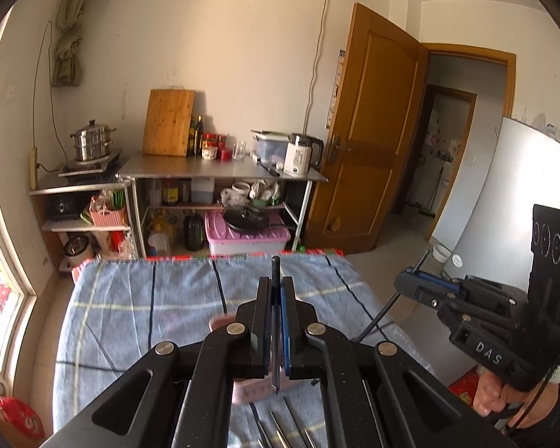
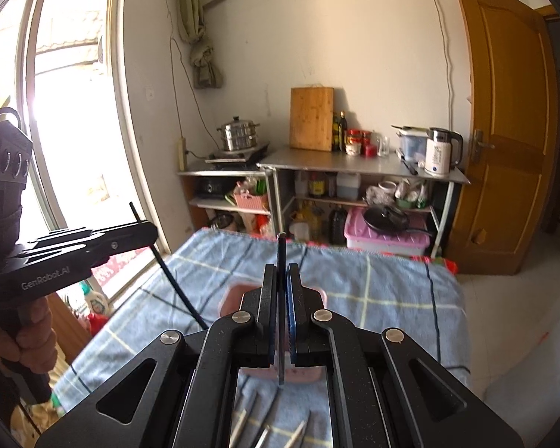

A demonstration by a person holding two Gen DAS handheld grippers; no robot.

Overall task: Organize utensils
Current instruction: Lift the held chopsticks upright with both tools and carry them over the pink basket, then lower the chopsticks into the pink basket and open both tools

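Note:
My left gripper (image 1: 276, 280) is shut on a thin dark chopstick (image 1: 276, 267) that stands upright between its pads, above a table under a blue checked cloth (image 1: 138, 298). My right gripper (image 2: 281, 267) is shut on a second dark chopstick (image 2: 281, 246), also upright. Each gripper shows in the other's view: the right one (image 1: 405, 280) and the left one (image 2: 151, 229), each with its stick slanting down. A pink tray (image 2: 232, 295) lies on the cloth below both grippers, mostly hidden. Several metal utensils (image 1: 280, 435) lie on the cloth nearer to me.
Beyond the table stand steel shelves (image 1: 220, 170) with a kettle (image 1: 302, 155), jars, a cutting board and a steamer pot. A wooden door (image 1: 369, 130) is open at the right, a window (image 2: 63, 93) is at the left. A hand (image 2: 30, 339) grips the left handle.

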